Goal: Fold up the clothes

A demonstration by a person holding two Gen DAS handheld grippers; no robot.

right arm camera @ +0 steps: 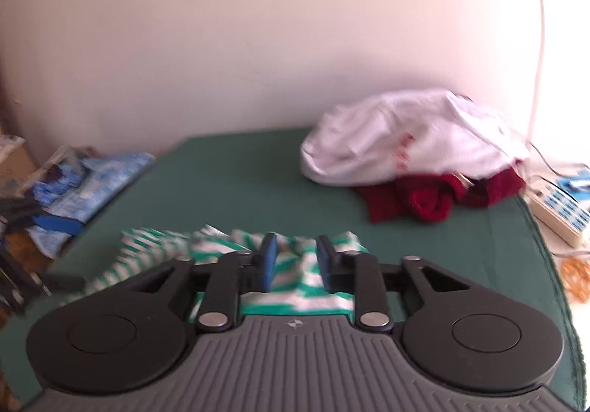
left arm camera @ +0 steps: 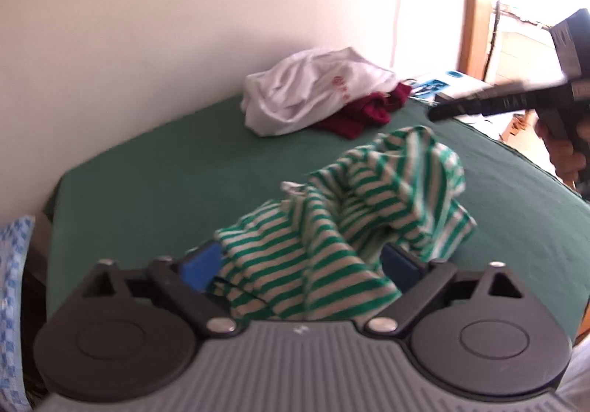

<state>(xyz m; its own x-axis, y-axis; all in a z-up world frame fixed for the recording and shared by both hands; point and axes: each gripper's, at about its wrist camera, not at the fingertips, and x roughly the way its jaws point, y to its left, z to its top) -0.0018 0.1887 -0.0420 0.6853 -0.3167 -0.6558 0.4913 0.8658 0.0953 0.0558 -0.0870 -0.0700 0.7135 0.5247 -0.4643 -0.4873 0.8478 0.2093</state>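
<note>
Left wrist view, striped garment (left arm camera: 332,224) crumpled on green cloth (left arm camera: 166,172)

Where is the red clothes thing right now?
The red garment lies on the green cover near the wall, tucked partly under the white garment. In the right wrist view it is on the right; a white box sits just beyond it.

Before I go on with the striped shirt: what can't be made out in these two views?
- Striped shirt: left view, bunched and motion-blurred; its near edge is hidden behind the gripper body, so its layout is unclear.
- Red garment: right view, mostly buried under the white garment.
- Right gripper: left view, blurred; its fingers cannot be told apart.
</note>
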